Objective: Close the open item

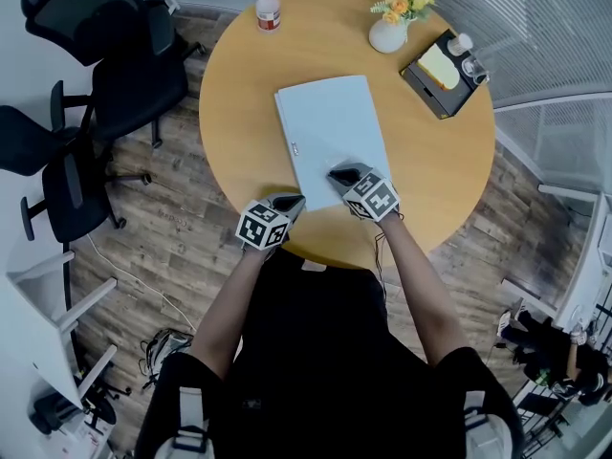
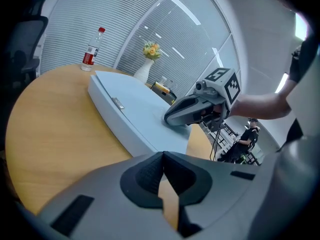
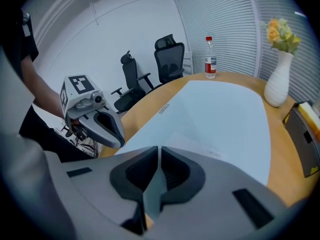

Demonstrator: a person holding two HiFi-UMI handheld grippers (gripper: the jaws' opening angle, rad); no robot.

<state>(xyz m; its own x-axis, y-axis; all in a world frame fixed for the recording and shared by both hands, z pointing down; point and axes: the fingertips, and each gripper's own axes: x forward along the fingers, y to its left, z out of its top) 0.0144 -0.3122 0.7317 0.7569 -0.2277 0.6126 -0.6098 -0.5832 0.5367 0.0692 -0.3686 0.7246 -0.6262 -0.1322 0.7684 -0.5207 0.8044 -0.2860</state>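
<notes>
The laptop [image 1: 330, 132] lies flat near the middle of the round desk [image 1: 239, 113], its pale lid down on the base with no gap that we can see along the edge in the left gripper view [image 2: 135, 114] or across the broad top in the right gripper view [image 3: 220, 119]. From that we judge the closing itself done: the open item now reads as shut, and what is left, if anything, is a last press to seat the lid and then lifting the tools away. The right claw [image 1: 337, 174] sits on the lid at its near edge, apparently touching it, with its jaws together and nothing between them [image 3: 158, 149]. The left claw [image 1: 295, 200] hovers just beside the laptop's near-left corner over bare wood, its jaws likewise pressed together and empty [image 2: 162, 155]. Farther out, a bottle [image 1: 268, 5] stands at the far rim, a vase [image 1: 390, 32] of flowers and a dark tray [image 1: 442, 70] sit at the far right, all well apart from the laptop, and office chairs [image 1: 124, 55] stand off the desk to the left.
</notes>
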